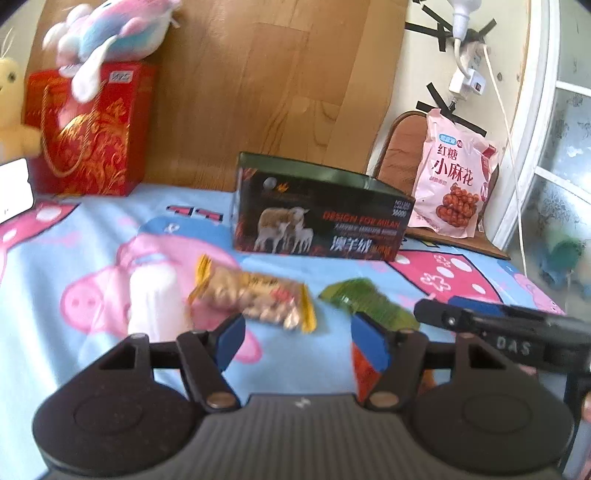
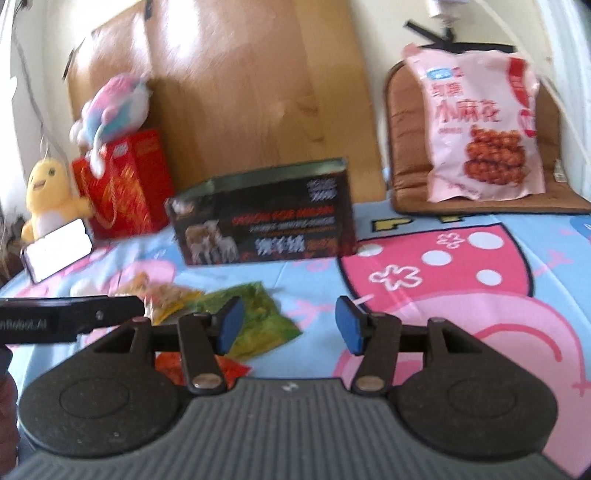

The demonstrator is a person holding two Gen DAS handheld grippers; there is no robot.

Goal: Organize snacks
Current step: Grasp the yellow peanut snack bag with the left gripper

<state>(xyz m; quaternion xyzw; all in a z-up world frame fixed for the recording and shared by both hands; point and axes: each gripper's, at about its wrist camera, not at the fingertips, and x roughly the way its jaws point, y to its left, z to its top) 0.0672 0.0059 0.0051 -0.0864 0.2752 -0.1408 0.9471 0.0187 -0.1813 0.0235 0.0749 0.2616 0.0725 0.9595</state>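
Small snack packets lie on the cartoon bedsheet (image 1: 55, 258): a yellow one (image 1: 255, 299), a green one (image 1: 369, 304), a white one (image 1: 155, 302) and a red one (image 1: 365, 373) partly hidden by my finger. My left gripper (image 1: 300, 341) hovers open just short of the yellow packet, nothing between its blue pads. My right gripper (image 2: 290, 328) is open too, its left pad over the green packet (image 2: 255, 317), with the red packet (image 2: 225, 369) under it. An open dark box (image 1: 317, 214) (image 2: 266, 218) stands behind them. A big pink snack bag (image 1: 452, 177) (image 2: 484, 125) leans at the back right.
A red gift bag (image 1: 88, 129) with a pastel plush (image 1: 110, 33) on top and a yellow plush (image 2: 48, 192) stand back left beside a phone (image 2: 59, 247). A wooden board (image 1: 258, 81) backs the bed. The pink bag rests on a brown cushion (image 2: 406, 177).
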